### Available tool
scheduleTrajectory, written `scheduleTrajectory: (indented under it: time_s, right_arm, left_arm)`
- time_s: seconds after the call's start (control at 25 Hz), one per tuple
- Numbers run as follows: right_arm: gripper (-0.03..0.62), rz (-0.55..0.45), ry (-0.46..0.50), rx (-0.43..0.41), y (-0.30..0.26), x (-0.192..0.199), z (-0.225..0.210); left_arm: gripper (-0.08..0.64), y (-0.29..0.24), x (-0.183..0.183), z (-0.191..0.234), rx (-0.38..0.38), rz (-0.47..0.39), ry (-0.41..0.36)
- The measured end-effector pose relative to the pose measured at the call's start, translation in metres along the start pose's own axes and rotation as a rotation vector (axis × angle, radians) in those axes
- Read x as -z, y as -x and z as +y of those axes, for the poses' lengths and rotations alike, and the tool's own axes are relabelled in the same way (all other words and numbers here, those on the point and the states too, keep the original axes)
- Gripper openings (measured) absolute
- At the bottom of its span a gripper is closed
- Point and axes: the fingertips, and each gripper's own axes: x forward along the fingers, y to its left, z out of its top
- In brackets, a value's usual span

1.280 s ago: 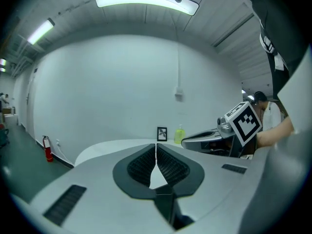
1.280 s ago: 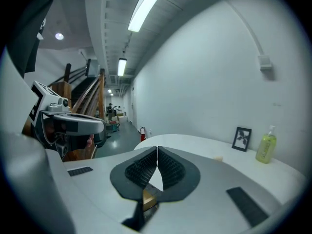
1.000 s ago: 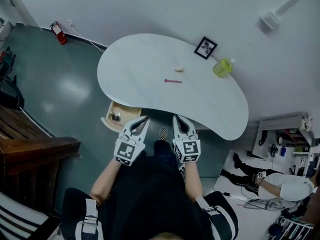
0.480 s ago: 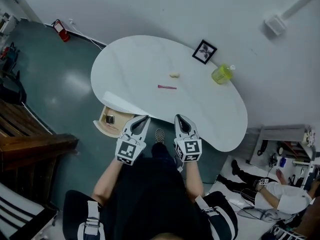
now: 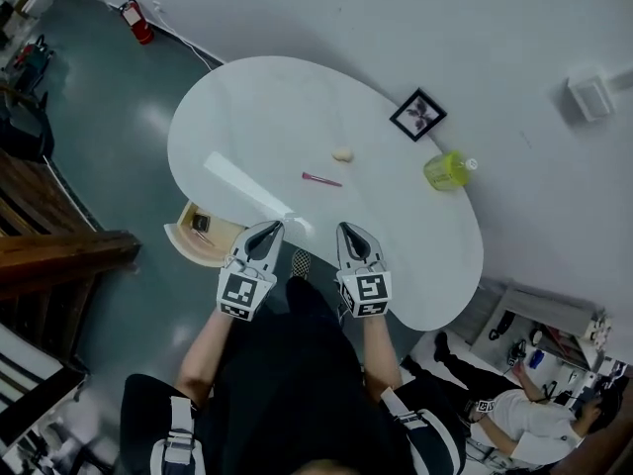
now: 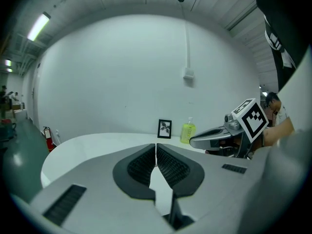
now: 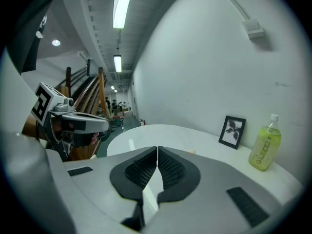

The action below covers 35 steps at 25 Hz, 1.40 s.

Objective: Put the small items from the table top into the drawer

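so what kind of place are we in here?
Probably an indoor lab or studio space, not a home: a fire extinguisher by the bare wall, one staged white table with a framed picture, and a person sitting low beside shelved equipment.

Head view looks steeply down from high above the white table (image 5: 257, 107), while the 2 gripper views face low across it from its near edge, all 3 sharing the picture frame (image 5: 418, 114) and green bottle (image 5: 447, 169).
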Motion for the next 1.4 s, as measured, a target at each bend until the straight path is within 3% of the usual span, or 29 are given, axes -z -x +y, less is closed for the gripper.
scheduleTrajectory:
  time_s: [0.36,0.68,1.04,1.12,1.2,1.4]
  right_arm:
    - [0.032,0.078,0.008,-0.108,-0.059,0.023,-0.039]
    - [0.032,0.131,0.027,-0.194,-0.092,0.043,-0.045]
    - [0.035,0.207,0.158,-0.244,-0.135,0.050,-0.047]
    - [0.062,0.231,0.169,-0.266,-0.145,0.056,-0.047]
    - [0.132,0.269,0.171,-0.298,-0.153,0.064,-0.045]
    - [0.167,0.350,0.198,-0.326,-0.173,0.082,-0.044]
  left_arm:
    - [0.025,-0.064,0.025,0.017,-0.070,0.052,0.062]
    - [0.024,-0.087,0.038,0.024,-0.107,0.074,0.095]
    - [0.025,-0.081,0.046,0.030,-0.145,0.101,0.120]
    - [0.024,-0.080,0.045,0.030,-0.154,0.100,0.122]
    - [0.025,-0.077,0.044,0.030,-0.165,0.097,0.129]
    - [0.025,-0.069,0.050,0.032,-0.184,0.106,0.142]
